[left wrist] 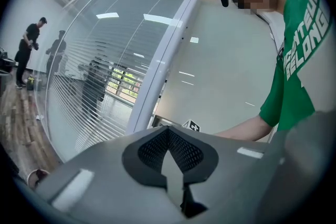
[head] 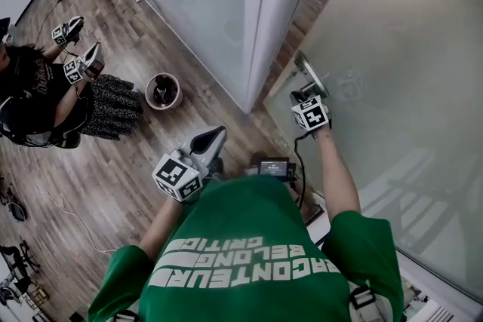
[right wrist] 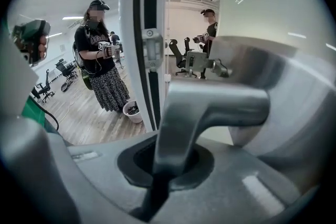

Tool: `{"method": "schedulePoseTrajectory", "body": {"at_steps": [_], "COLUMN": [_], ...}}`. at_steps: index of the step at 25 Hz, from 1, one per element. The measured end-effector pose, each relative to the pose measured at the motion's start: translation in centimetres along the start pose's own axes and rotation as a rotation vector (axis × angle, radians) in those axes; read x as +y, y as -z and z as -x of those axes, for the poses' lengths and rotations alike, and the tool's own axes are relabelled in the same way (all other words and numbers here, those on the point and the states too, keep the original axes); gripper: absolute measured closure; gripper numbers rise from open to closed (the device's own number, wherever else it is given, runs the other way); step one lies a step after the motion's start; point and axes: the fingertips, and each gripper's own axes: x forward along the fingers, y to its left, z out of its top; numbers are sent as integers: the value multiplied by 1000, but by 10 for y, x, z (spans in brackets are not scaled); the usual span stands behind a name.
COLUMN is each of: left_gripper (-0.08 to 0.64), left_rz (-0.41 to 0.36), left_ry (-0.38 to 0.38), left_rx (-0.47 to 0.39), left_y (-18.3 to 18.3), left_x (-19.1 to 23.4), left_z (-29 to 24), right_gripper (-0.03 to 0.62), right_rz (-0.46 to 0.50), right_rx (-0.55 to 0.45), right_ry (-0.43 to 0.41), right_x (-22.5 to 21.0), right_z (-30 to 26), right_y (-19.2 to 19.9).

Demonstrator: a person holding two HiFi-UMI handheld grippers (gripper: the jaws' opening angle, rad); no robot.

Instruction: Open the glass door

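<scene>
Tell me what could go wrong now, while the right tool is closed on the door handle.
The right tool grips only the smooth metal door handle at its narrow neck, so it may slip off. The glass door might swing into the person in the green shirt, who stands close beside it.

Doorway: glass door (head: 392, 72) right, frame post (head: 260, 11) centre, floor (head: 189, 49) left.
The right tool (head: 306, 96) clamps the door handle (head: 308, 72) on the door's left edge. The left tool (head: 215, 136) is nearer and to the left. A bin (head: 148, 96) stands farther left, beside a bystander (head: 30, 94).
</scene>
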Motion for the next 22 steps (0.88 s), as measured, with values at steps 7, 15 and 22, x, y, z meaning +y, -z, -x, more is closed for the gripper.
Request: {"method": "schedulePoseTrajectory", "body": {"at_steps": [7,15,22], "left_gripper": [543,543,543], "left_rz": [-4,-23,-44], "left_ry": [-23,-50,-48], "left_rx": [-9,-29,-42], "left_y": [-11,-1,1], "left_x": [-11,-32,-56], "left_z": [-28,-40,-72], "right_gripper": [598,598,598], "right_rz": [-46,-112,-197], "right_rx": [38,313,331], "right_ry": [14,28,-9], "right_x": [-59,-93,-133], "right_z": [-2,7,25], "right_y": [-4,30,26]}}
